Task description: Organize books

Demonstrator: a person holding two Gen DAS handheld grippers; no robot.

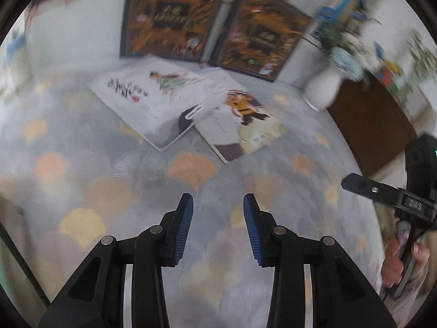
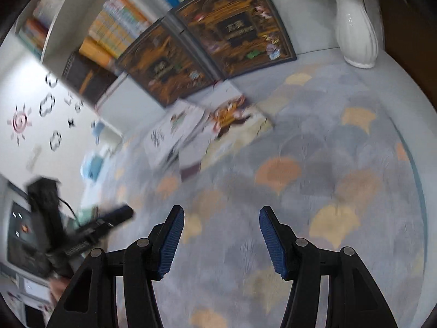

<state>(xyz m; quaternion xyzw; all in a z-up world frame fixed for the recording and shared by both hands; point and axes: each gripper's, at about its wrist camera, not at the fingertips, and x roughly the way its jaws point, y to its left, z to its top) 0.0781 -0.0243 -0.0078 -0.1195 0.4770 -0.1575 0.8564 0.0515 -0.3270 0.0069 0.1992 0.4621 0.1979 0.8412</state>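
Two picture books lie flat on the patterned rug: a white one overlapping a cream one with an orange figure. Behind them two large brown-and-gold books lean upright against the white bookshelf. My left gripper hovers over bare rug well short of the flat books, jaws apart with nothing between them. My right gripper also stands open and empty over the rug; the same flat books and leaning books lie ahead of it.
A white vase with blue flowers stands on the floor right of the leaning books, beside a dark wooden cabinet. Shelves of books rise behind. A person's hand holds the other gripper at the right edge.
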